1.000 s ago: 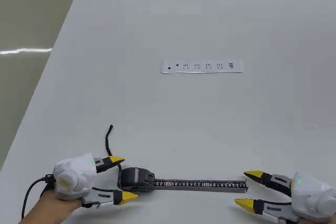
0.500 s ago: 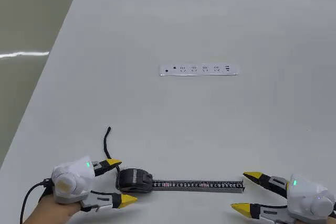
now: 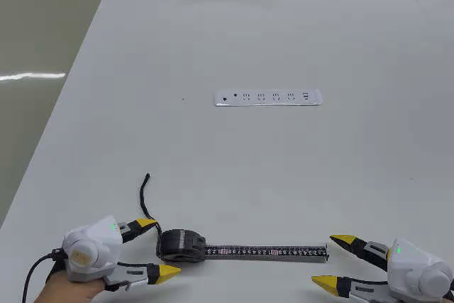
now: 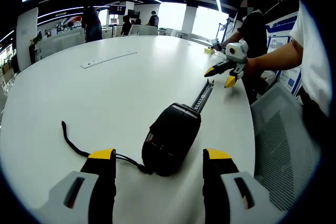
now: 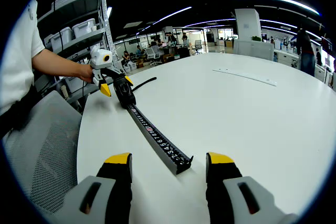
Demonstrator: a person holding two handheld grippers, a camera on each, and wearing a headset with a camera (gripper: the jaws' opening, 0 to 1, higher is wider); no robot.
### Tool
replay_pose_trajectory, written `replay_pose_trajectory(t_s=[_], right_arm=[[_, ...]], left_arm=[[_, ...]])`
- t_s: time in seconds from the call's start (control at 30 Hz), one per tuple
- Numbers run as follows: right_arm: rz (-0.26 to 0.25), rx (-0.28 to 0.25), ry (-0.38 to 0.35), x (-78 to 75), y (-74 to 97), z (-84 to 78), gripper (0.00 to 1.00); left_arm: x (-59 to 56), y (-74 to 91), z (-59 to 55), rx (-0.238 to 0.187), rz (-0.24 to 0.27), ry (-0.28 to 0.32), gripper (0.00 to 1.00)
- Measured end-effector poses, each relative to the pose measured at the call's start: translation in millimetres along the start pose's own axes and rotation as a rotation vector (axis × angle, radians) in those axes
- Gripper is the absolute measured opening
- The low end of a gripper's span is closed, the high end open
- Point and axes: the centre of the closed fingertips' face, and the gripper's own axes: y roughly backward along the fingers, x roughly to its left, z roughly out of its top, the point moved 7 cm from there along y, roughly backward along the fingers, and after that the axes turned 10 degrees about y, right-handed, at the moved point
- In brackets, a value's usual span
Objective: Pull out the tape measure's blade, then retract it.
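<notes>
- Now, the black tape measure case (image 3: 182, 244) lies by the white table's (image 3: 284, 161) near edge, its grey numbered blade (image 3: 266, 252) extended.
- The left gripper (image 3: 162, 246) gapes wide at the case's back, likely to steady it.
- The right gripper (image 3: 332, 260) is wide open, just off the blade tip.

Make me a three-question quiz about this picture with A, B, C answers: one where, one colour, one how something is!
1. Where is the tape measure's case? A in a bucket; B by the left gripper; C under a book.
2. What colour are the grippers' fingertips? A blue; B red; C yellow.
3. The blade is: A pulled out flat on the table; B wound in; C sticking up.
Answers: B, it sits at that gripper's tips; C, all four show yellow; A, its numbers lie along the table.
</notes>
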Motion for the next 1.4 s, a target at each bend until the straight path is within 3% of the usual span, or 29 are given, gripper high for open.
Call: replay_pose_trajectory(t_s=[0.3, 0.67, 1.4], right_arm=[[-0.027, 0.002, -0.006, 6.8, 5.7, 0.7, 0.57], [-0.066, -0.002, -0.019, 15.5, 13.9, 6.0, 0.58], [-0.13, -0.008, -0.047, 28.9, 28.6, 7.0, 0.62]], left_arm=[[-1.9, 8.9, -2.3, -0.019, 0.041, 0.023, 0.66], [-8.2, 21.5, -4.9, -0.075, 0.073, 0.064, 0.67], [-22.2, 37.9, -21.9, -0.117, 0.11, 0.114, 0.7]])
